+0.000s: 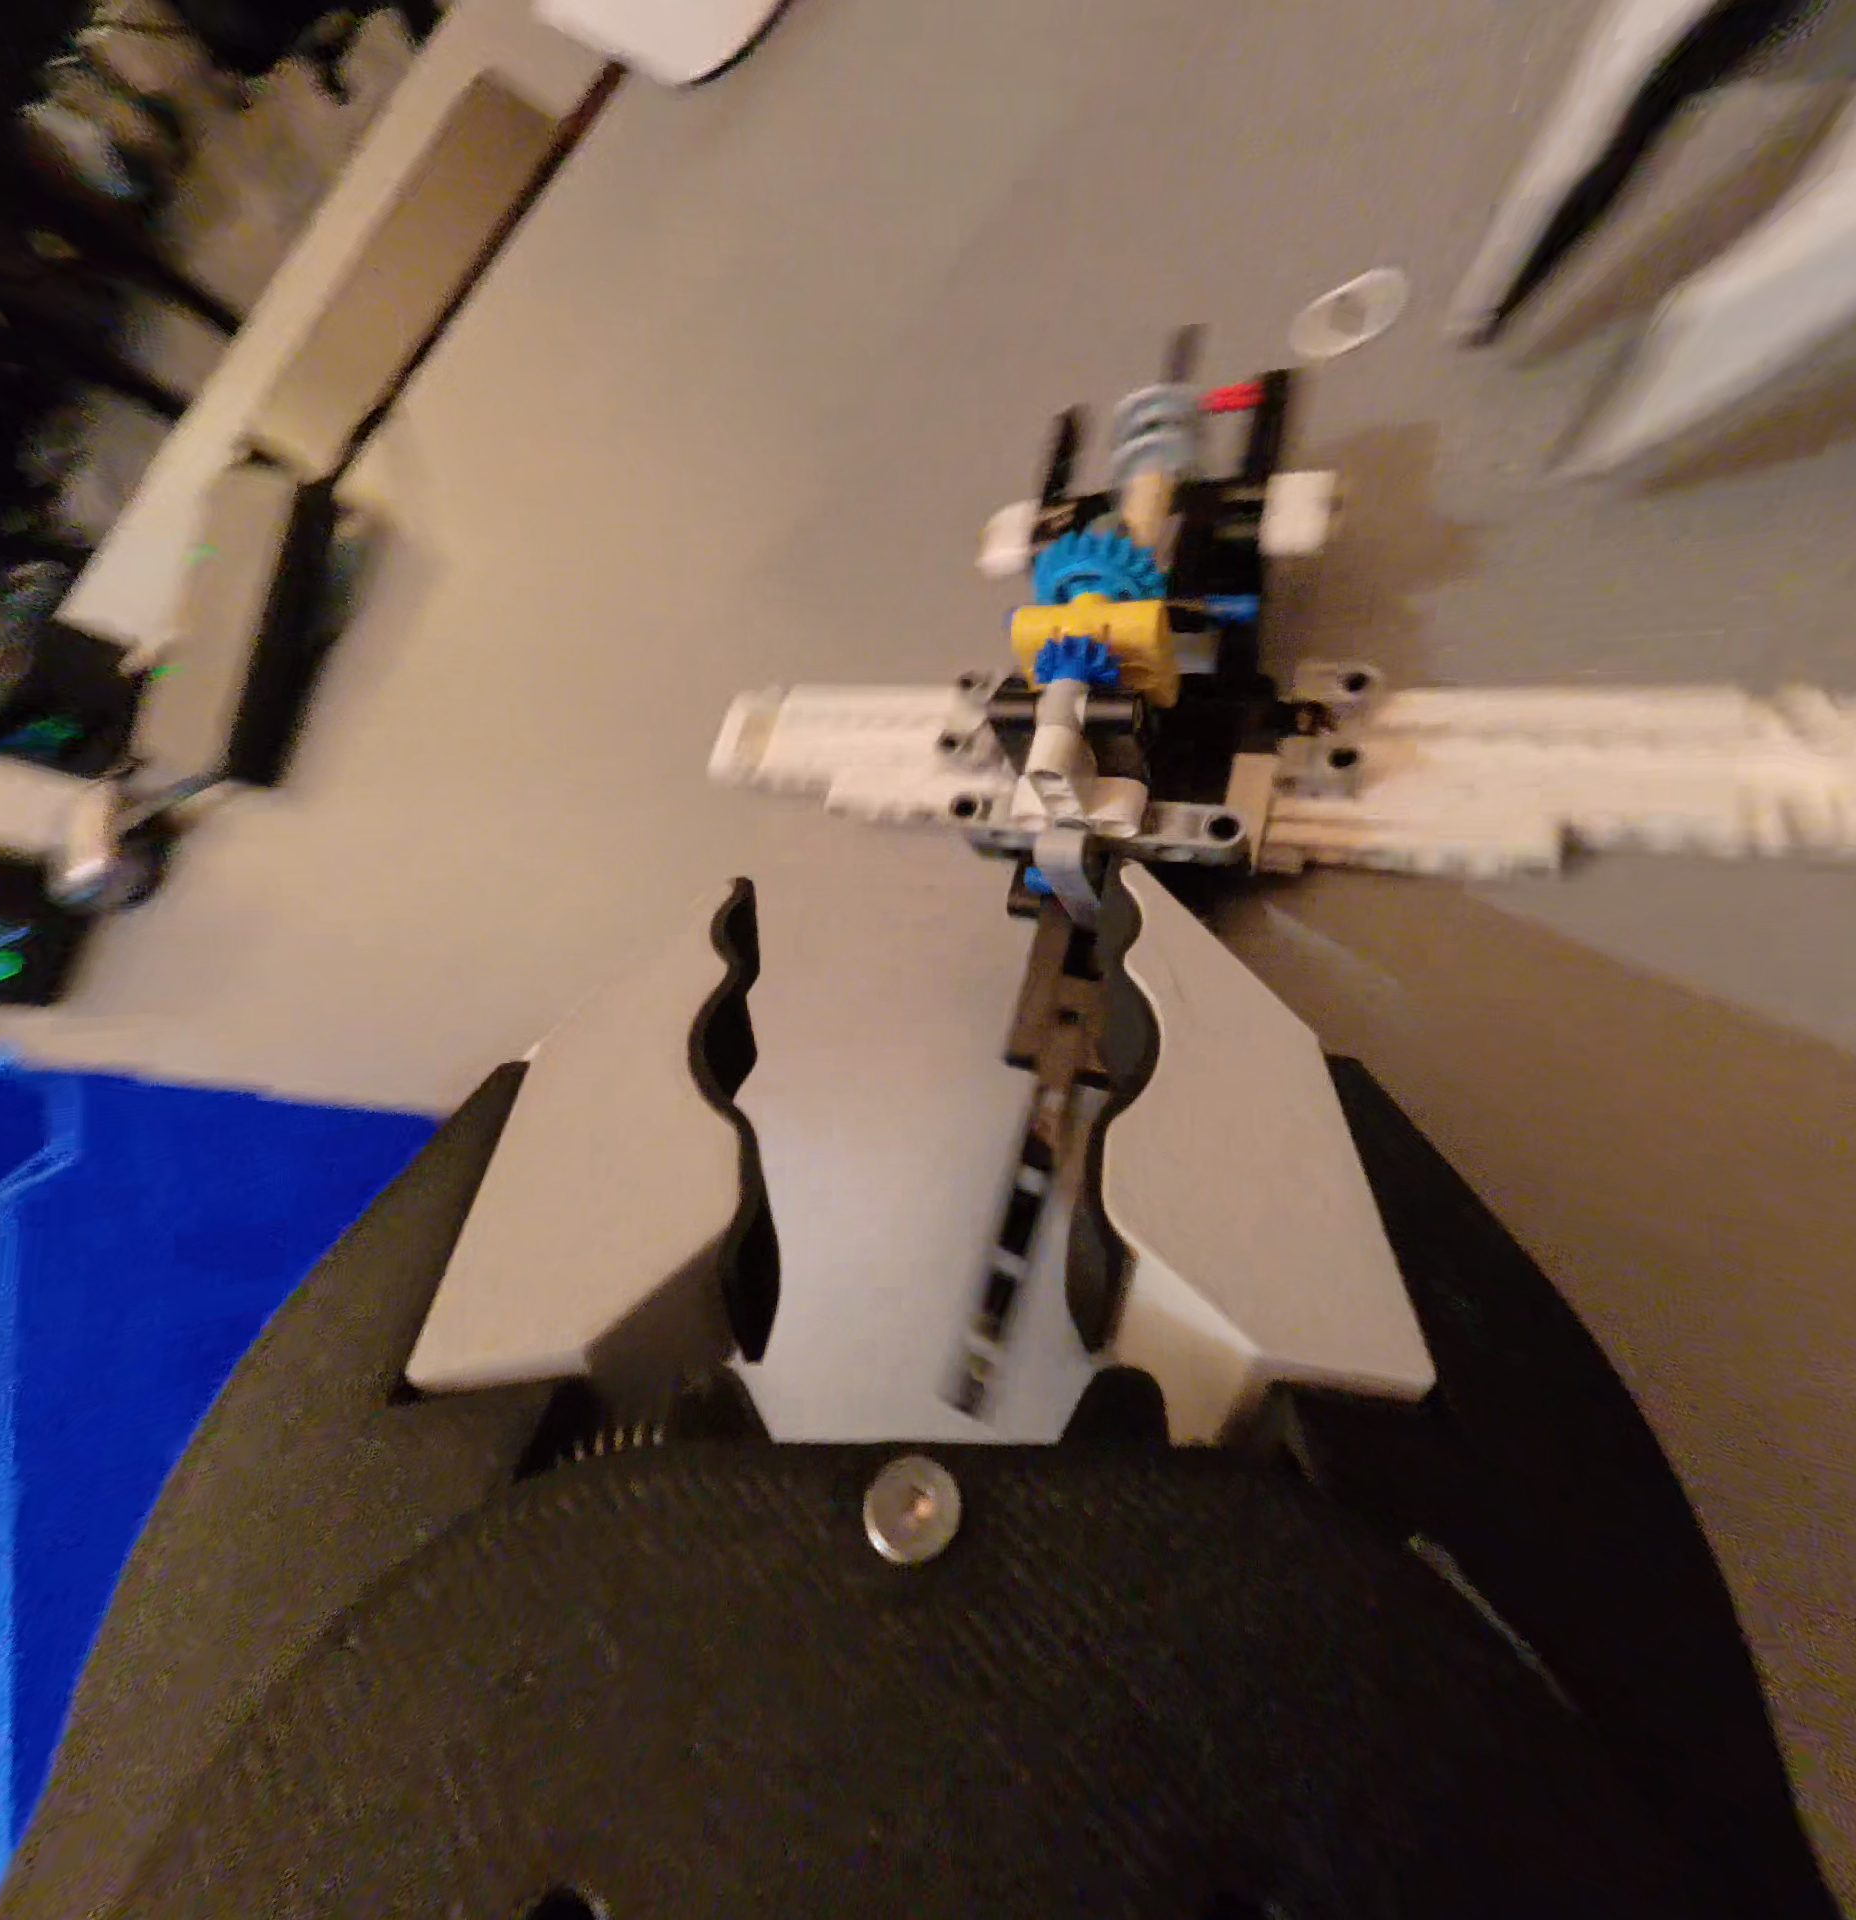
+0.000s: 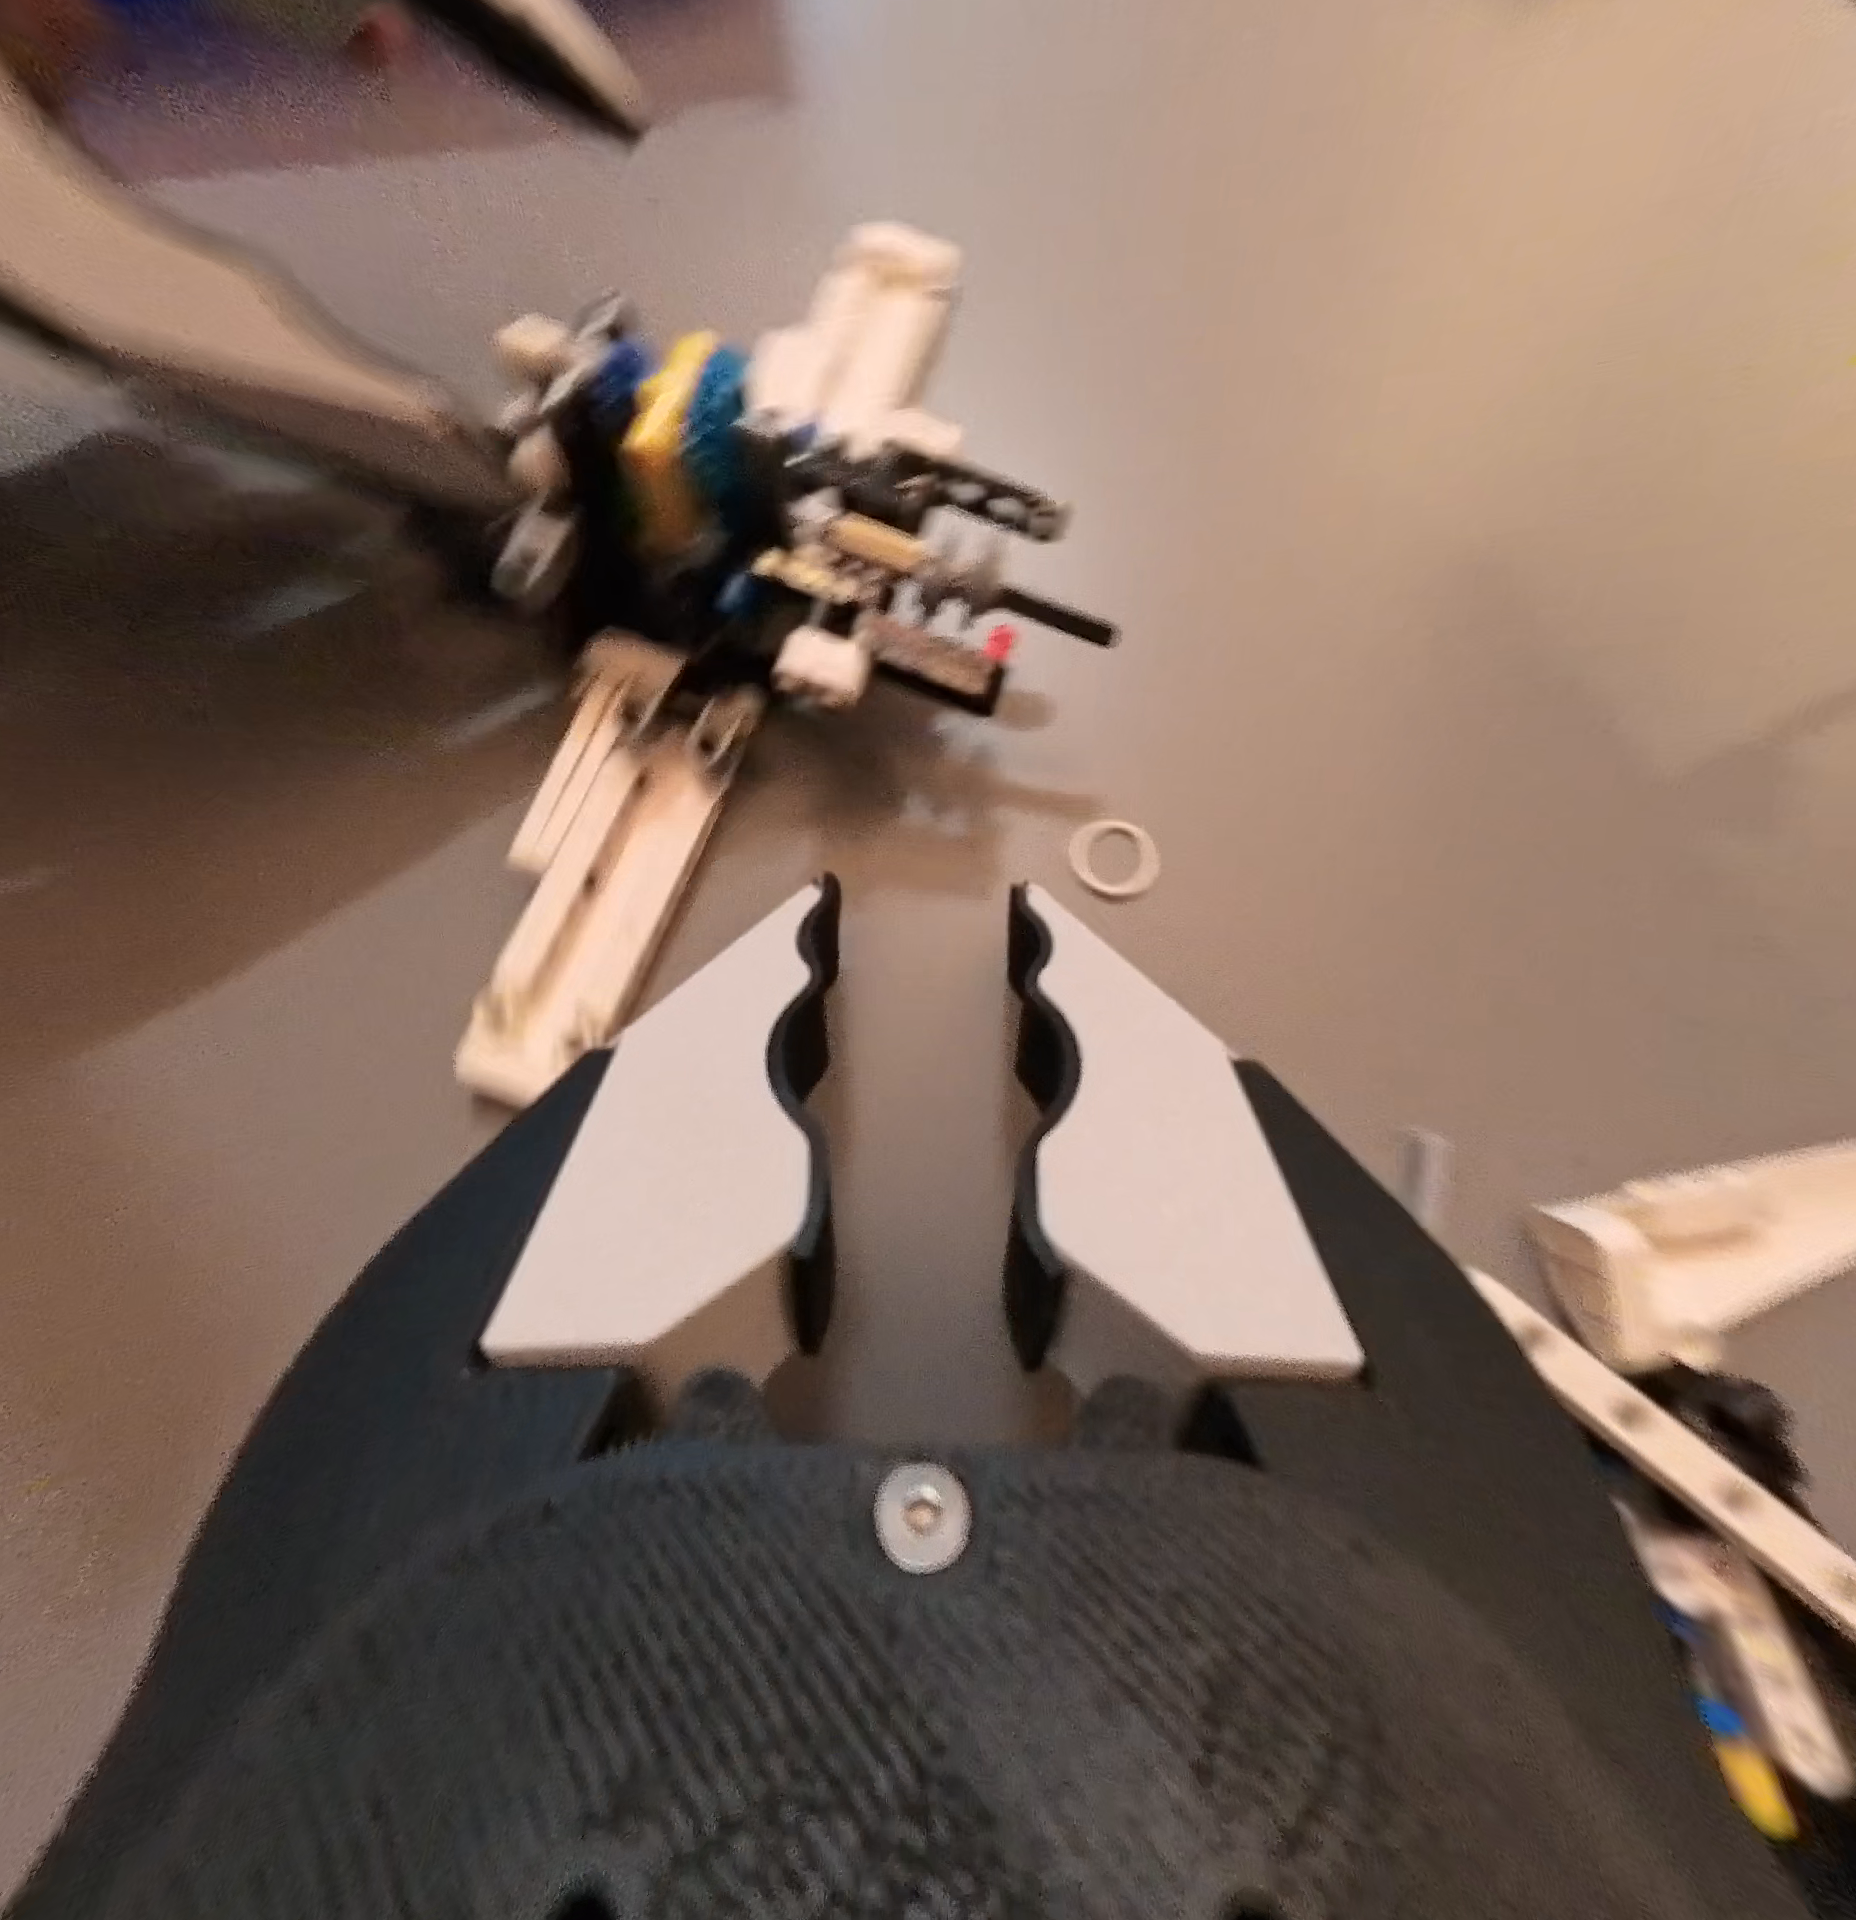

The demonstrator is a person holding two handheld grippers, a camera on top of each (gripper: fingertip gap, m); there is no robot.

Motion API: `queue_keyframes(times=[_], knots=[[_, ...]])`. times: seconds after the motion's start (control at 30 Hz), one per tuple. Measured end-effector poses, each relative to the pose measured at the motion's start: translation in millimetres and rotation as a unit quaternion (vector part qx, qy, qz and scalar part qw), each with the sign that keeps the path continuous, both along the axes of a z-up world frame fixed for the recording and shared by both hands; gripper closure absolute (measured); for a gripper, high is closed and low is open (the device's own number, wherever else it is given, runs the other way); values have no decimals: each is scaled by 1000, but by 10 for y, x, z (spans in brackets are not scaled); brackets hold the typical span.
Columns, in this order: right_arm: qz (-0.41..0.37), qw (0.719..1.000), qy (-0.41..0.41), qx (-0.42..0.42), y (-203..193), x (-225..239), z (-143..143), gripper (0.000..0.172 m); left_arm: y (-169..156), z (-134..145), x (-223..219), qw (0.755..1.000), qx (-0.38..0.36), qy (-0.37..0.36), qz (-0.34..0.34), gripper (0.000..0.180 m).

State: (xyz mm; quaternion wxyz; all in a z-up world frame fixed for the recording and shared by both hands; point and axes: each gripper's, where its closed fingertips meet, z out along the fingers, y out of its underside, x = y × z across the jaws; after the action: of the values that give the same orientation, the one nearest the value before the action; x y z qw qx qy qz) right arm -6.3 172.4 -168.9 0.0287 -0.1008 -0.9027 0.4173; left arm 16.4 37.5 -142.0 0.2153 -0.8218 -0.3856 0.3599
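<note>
The toy brick model lies on the grey tabletop straight ahead of the left hand-held gripper. Its white beams run crosswise, and its black beam points back between the spread fingers, against the right finger and clear of the left one, so nothing is clamped. The right hand-held gripper, parted and empty, stands farther off, the model ahead to its left and a small white ring just beside its right fingertip.
</note>
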Motion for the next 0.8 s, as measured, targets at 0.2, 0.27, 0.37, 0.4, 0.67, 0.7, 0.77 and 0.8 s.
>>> queue_keyframes(times=[0.2, 0.27, 0.37, 0.4, 0.67, 0.7, 0.77, 0.8], knots=[[50, 998, 31, -31, -158, 193, 120, 141, -270, 247, -55, 998, -13, 56, 28, 134], [25, 997, 77, -13, -94, 43, 121, 142, -135, 314, -49, 997, 23, 67, 5, 132], [21, 996, 87, -20, -100, 27, 154, 144, -45, 281, -73, 997, 9, 67, -41, 113], [24, 996, 84, -27, -121, 47, 170, 144, -26, 255, -93, 996, -6, 69, -62, 104], [52, 994, 77, -56, -425, 164, 230, 147, 65, 345, -132, 969, -79, 81, -218, 105], [61, 994, 78, -55, -476, 184, 232, 144, 59, 335, -123, 965, -85, 59, -239, 108], [71, 992, 86, -55, -577, 209, 255, 140, 20, 310, -129, 955, -106, 11, -276, 112], [75, 992, 89, -54, -624, 221, 267, 138, -2, 301, -147, 950, -115, -12, -292, 112]])
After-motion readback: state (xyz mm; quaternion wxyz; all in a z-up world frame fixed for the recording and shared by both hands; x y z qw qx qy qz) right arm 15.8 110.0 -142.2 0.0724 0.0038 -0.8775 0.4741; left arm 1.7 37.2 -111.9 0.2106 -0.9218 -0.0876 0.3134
